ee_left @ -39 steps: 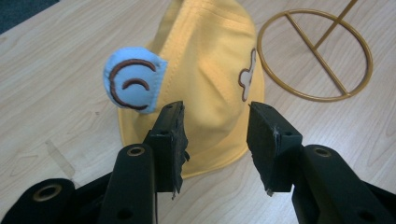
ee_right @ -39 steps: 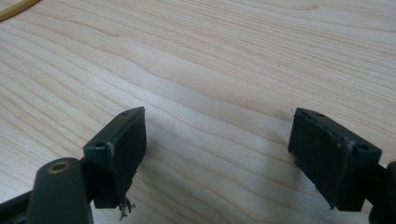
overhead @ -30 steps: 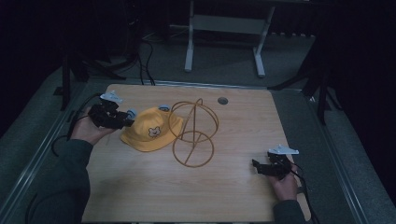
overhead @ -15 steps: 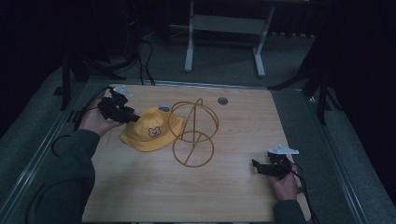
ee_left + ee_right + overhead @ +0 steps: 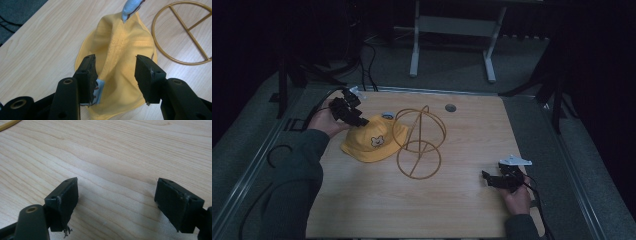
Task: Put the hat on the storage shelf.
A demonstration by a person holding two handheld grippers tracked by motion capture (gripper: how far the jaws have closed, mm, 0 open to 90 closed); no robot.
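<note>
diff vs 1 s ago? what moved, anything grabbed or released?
The left gripper moved from the table's left edge up and in over the yellow bucket hat; its jaws have just been opening and now straddle the hat's crown without pressing it, so nothing is gripped. The hat, the gold wire stand and the right gripper, open on the wooden table, stayed put.

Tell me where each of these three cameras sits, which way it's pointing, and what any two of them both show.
High view: above the person's side, looking forward and down on the table; both forearms, left gripper and right gripper show.
Left gripper view: rides the left gripper, looking along its parted jaws, which have just been opening, at the yellow hat between them.
Right gripper view: rides the right gripper, jaws apart over bare wood.
Shared: high and left gripper views both show the hat and wire stand.
</note>
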